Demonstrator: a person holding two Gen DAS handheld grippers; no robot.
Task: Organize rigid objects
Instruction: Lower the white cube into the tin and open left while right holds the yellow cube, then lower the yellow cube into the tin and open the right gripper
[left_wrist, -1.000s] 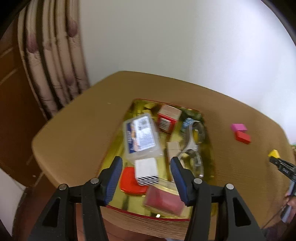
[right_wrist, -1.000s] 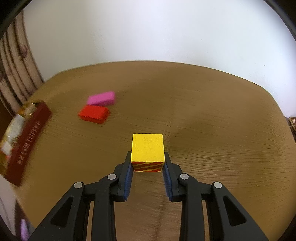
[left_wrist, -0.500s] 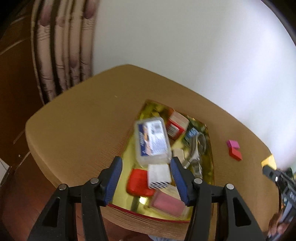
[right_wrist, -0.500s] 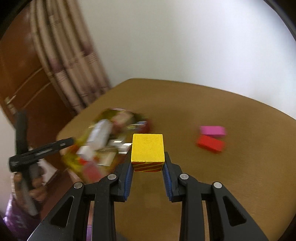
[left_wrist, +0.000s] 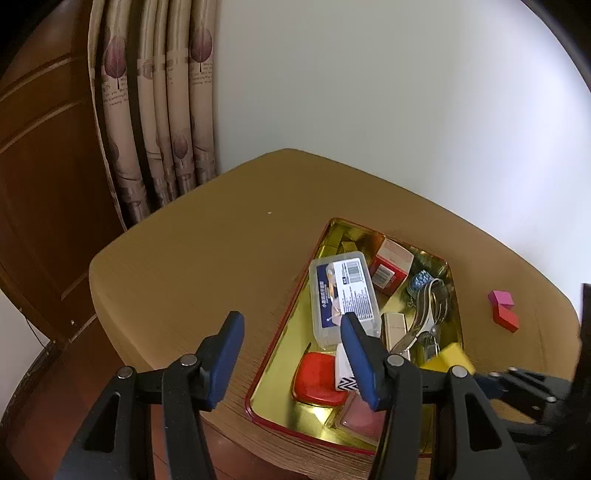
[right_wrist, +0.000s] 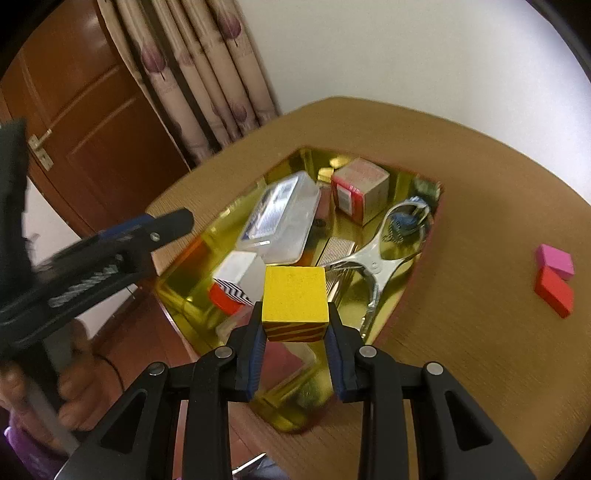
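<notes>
My right gripper (right_wrist: 294, 332) is shut on a yellow cube (right_wrist: 294, 298) with red stripes on its near face, held above the near end of the gold tray (right_wrist: 406, 291). The cube also shows in the left wrist view (left_wrist: 452, 357) over the tray's right side. The gold tray (left_wrist: 284, 325) holds a clear plastic box (left_wrist: 343, 291), a red-and-white carton (left_wrist: 389, 266), metal tongs (left_wrist: 424, 317), a red lid (left_wrist: 316, 376) and a zigzag-patterned box (left_wrist: 345, 373). My left gripper (left_wrist: 293, 354) is open and empty, above the tray's left near edge.
A pink block (right_wrist: 554, 260) and a red block (right_wrist: 553, 291) lie together on the wooden table (right_wrist: 480, 184) right of the tray. A curtain (left_wrist: 155, 110) and a wooden door (right_wrist: 85, 110) stand beyond the table's left side. White wall lies behind.
My right gripper has carried the yellow cube leftward from the open table to above the tray. My left gripper has drawn back and shifted left, staying open.
</notes>
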